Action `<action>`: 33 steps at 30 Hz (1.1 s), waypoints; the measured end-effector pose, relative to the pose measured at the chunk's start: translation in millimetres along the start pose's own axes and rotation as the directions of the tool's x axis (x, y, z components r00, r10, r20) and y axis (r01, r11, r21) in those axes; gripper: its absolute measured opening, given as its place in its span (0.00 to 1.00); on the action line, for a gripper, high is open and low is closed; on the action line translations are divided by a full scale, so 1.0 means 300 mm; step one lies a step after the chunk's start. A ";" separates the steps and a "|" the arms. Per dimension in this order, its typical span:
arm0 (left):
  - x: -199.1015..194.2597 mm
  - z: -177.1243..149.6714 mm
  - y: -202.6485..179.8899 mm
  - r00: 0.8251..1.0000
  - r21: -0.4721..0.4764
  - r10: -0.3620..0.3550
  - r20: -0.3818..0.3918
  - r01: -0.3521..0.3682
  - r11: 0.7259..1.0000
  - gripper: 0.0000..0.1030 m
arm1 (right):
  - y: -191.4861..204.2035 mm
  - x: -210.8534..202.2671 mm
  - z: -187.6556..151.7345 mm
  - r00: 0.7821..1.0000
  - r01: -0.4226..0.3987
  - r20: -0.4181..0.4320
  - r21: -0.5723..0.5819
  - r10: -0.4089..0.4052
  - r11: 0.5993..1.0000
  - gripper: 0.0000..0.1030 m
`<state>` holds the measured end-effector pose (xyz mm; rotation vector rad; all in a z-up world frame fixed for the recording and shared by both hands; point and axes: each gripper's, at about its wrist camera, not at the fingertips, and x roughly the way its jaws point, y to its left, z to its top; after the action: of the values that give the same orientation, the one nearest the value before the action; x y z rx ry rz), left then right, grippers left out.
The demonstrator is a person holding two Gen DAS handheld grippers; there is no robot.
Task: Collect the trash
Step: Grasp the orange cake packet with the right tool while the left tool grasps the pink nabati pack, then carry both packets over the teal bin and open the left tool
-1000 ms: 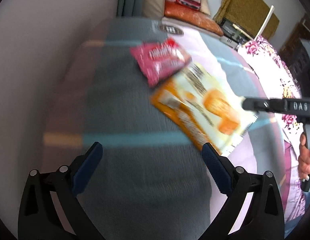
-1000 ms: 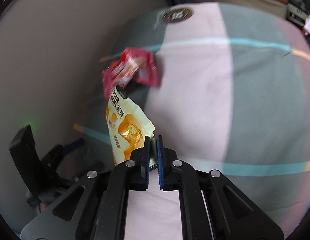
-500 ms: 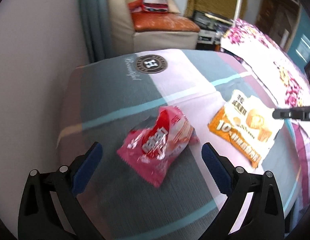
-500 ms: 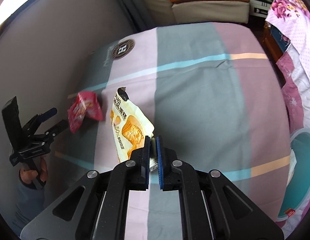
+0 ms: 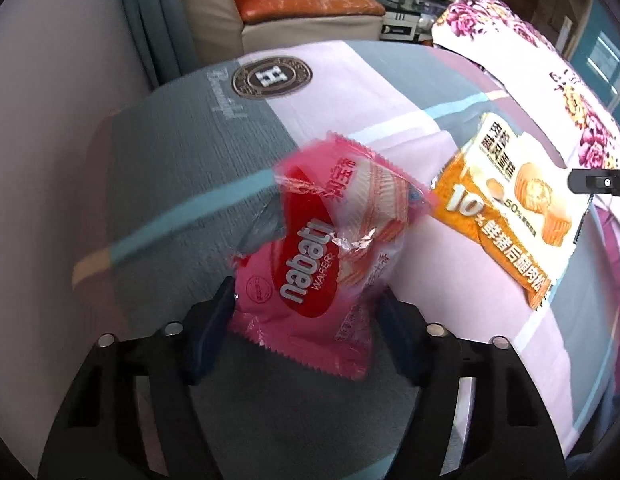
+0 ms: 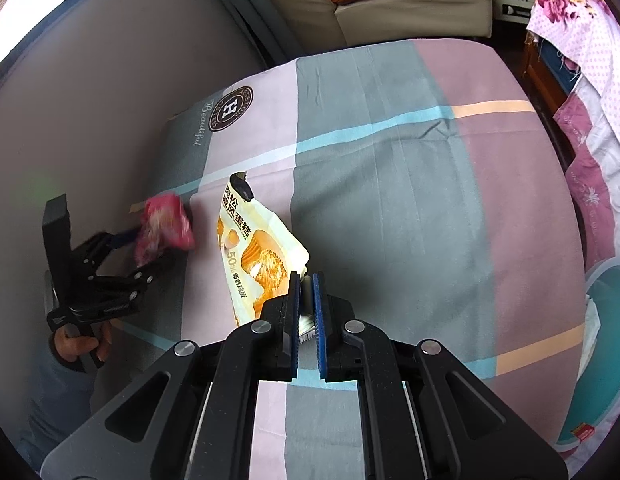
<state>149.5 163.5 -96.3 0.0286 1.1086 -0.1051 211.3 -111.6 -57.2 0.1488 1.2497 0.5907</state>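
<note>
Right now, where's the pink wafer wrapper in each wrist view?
Left wrist: pink wafer wrapper at centre, between the left tool's pads.
Right wrist: pink wafer wrapper at mid-left, at the left tool tips.
Shared landmark: round H logo on the bedsheet, beyond the wrapper in both.

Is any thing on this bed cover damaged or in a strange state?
Yes: the pink wafer wrapper between the fingers of the left gripper is crumpled and torn open at its top, showing silver lining.
</note>
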 end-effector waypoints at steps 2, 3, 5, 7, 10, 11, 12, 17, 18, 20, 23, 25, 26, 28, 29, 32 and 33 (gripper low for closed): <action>-0.011 -0.018 -0.031 1.000 0.007 -0.014 0.003 0.014 1.000 0.63 | -0.002 -0.013 -0.003 1.000 -0.005 0.013 0.000 0.005 1.000 0.06; -0.018 -0.026 -0.045 1.000 0.008 -0.018 0.002 0.018 1.000 0.62 | -0.001 -0.015 -0.004 1.000 -0.004 0.019 -0.001 0.004 1.000 0.06; -0.039 -0.045 -0.084 1.000 -0.002 -0.029 0.009 0.029 1.000 0.61 | 0.000 -0.034 -0.007 0.999 0.000 0.041 -0.007 0.000 1.000 0.06; -0.056 -0.052 -0.112 0.999 -0.022 -0.032 0.017 0.033 0.999 0.60 | 0.001 -0.050 -0.013 0.998 -0.002 0.056 -0.005 0.002 1.000 0.06; -0.087 -0.064 -0.160 0.999 -0.060 -0.043 0.024 0.045 0.997 0.60 | 0.000 -0.069 -0.018 0.997 0.000 0.071 -0.003 0.000 1.000 0.06; -0.095 -0.069 -0.172 0.998 -0.067 -0.049 0.027 0.051 0.996 0.60 | -0.002 -0.080 -0.021 0.997 -0.001 0.077 0.000 0.001 1.000 0.06; -0.103 -0.076 -0.188 0.998 -0.073 -0.056 0.028 0.058 0.996 0.60 | -0.005 -0.095 -0.027 0.996 0.000 0.086 0.001 0.000 1.000 0.06; -0.130 -0.090 -0.265 0.997 -0.074 -0.074 0.038 0.077 0.994 0.60 | -0.021 -0.173 -0.048 0.992 0.011 0.126 0.008 -0.012 1.000 0.06; -0.137 -0.091 -0.286 0.996 -0.070 -0.077 0.040 0.080 0.994 0.60 | -0.027 -0.182 -0.047 0.991 0.012 0.131 0.009 -0.013 1.000 0.06; -0.148 -0.090 -0.320 0.996 -0.060 -0.076 0.047 0.078 0.995 0.60 | -0.040 -0.223 -0.062 0.988 0.016 0.150 0.017 -0.019 1.000 0.06; -0.165 -0.080 -0.379 0.995 -0.043 -0.079 0.058 0.082 0.996 0.60 | -0.061 -0.269 -0.083 0.985 0.020 0.173 0.027 -0.025 0.999 0.06; -0.172 -0.072 -0.412 0.995 -0.033 -0.082 0.062 0.084 0.996 0.60 | -0.074 -0.294 -0.095 0.983 0.021 0.184 0.030 -0.026 0.999 0.06; -0.178 -0.069 -0.435 0.995 -0.025 -0.081 0.065 0.083 0.996 0.60 | -0.082 -0.312 -0.103 0.981 0.020 0.191 0.032 -0.026 0.999 0.06; -0.187 -0.063 -0.470 0.994 -0.011 -0.089 0.069 0.090 0.996 0.60 | -0.103 -0.357 -0.121 0.977 0.020 0.212 0.037 -0.027 0.999 0.06; -0.192 -0.060 -0.493 0.993 -0.002 -0.093 0.071 0.093 0.996 0.60 | -0.116 -0.377 -0.130 0.975 0.020 0.221 0.042 -0.028 0.999 0.06; -0.210 -0.054 -0.552 0.992 0.024 -0.099 0.075 0.097 0.995 0.60 | -0.155 -0.426 -0.161 0.969 0.016 0.244 0.057 -0.030 0.998 0.06; -0.214 -0.050 -0.573 0.992 0.032 -0.102 0.076 0.099 0.995 0.60 | -0.161 -0.440 -0.166 0.968 0.015 0.248 0.060 -0.030 0.998 0.06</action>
<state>90.8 -1.9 -40.6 -0.0061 1.0311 -0.2104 156.9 -228.1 18.0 0.2494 1.0237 0.4995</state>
